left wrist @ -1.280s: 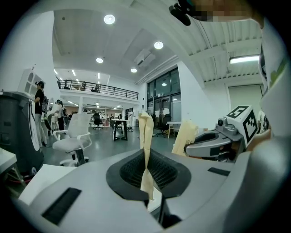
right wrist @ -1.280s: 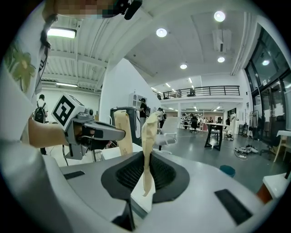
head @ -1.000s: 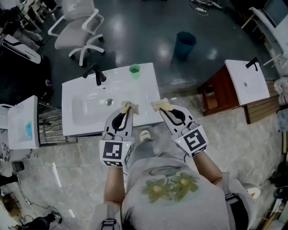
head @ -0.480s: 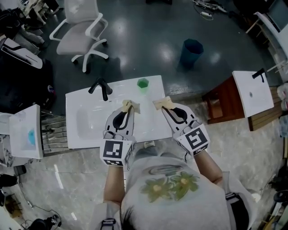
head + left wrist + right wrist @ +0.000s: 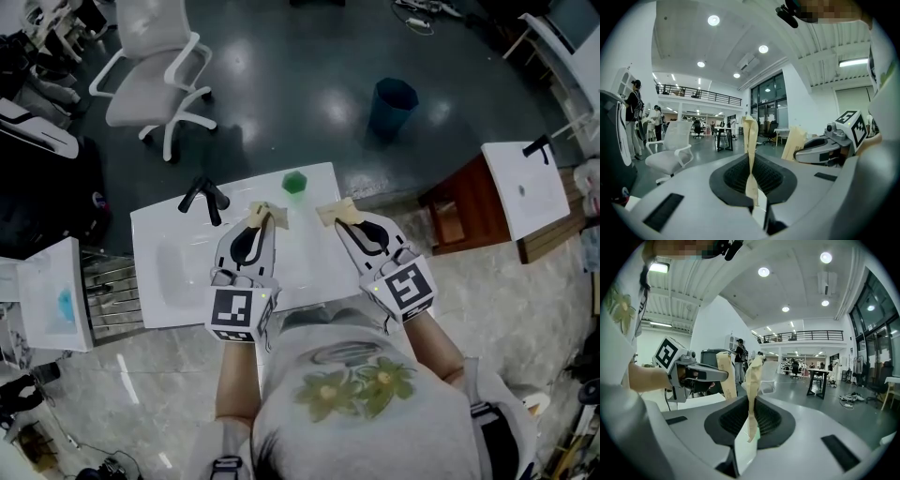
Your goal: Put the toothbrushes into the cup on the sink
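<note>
A: Starting with the left tongs [image 5: 265, 214], what do they hold?

B: Nothing I can make out. Their taped tips are pressed together above the sink [image 5: 164, 225], with the faucet [image 5: 204, 195] off to their left.

A: And the cup [image 5: 294, 182]?

B: It's green and upright on the sink's far rim. It stands just beyond the tips, between the two tongs, a shade nearer the left pair.

A: Right tongs [image 5: 336, 212]?

B: Closed tip to tip too, and seemingly empty. No toothbrushes show in any view, so I judge they must be found before either arm reaches forward.
</note>
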{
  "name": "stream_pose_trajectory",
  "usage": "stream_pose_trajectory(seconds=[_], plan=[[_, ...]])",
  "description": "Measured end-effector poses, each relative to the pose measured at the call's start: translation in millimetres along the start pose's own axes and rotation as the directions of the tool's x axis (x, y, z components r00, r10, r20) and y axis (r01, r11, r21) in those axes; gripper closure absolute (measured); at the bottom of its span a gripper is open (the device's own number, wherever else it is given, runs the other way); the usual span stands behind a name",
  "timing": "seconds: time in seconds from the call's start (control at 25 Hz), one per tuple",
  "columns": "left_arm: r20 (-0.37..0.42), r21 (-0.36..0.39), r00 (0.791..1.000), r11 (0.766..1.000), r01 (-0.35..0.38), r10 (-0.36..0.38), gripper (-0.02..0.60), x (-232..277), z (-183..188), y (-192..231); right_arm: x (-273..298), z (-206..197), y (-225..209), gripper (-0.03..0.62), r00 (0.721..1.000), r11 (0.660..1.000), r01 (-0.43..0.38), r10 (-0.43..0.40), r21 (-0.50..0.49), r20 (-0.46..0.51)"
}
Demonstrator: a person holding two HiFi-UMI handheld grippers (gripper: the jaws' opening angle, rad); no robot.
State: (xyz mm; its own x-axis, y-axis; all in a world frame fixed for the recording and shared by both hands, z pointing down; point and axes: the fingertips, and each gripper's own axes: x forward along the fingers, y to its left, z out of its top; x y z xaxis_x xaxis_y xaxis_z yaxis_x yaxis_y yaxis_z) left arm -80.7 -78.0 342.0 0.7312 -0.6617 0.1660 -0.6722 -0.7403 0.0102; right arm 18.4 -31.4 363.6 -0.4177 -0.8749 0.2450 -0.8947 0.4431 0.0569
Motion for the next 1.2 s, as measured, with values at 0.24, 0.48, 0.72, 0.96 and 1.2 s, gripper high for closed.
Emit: stream_pose_trajectory(seconds=[0.24, 0.48, 0.72, 0.96, 1.2], plan=[[0.008, 0.007, 1.000, 1.000, -0.008, 0.008, 0.552, 16, -7, 12, 5, -2, -3, 0.531, 1.000, 1.000, 0.014, -0.014, -0.013, 0.007], [0.030, 0.025, 1.000, 1.000, -0.003, 0.003, 0.552, 30, -7, 12, 2, 0, -4, 0.531, 0.999, 0.999, 0.030, -0.028, -0.038, 0.038], [0.046, 0.025, 0.999, 1.000, -0.003, 0.002, 0.552, 36, -3, 9, -3, -2, -5, 0.531, 0.999, 0.999, 0.039, -0.037, -0.034, 0.033], [0.055, 0.014, 0.998, 0.999, -0.034, 0.033, 0.552, 42, -5, 12, 1, -6, -11, 0.531, 0.999, 0.999, 0.017, -0.016, -0.028, 0.036], [0.060, -0.008, 0.994, 0.996, -0.087, 0.087, 0.552, 55, -4, 20, 14, -10, -22, 0.530, 0.999, 0.999, -0.040, 0.041, -0.033, 0.028]])
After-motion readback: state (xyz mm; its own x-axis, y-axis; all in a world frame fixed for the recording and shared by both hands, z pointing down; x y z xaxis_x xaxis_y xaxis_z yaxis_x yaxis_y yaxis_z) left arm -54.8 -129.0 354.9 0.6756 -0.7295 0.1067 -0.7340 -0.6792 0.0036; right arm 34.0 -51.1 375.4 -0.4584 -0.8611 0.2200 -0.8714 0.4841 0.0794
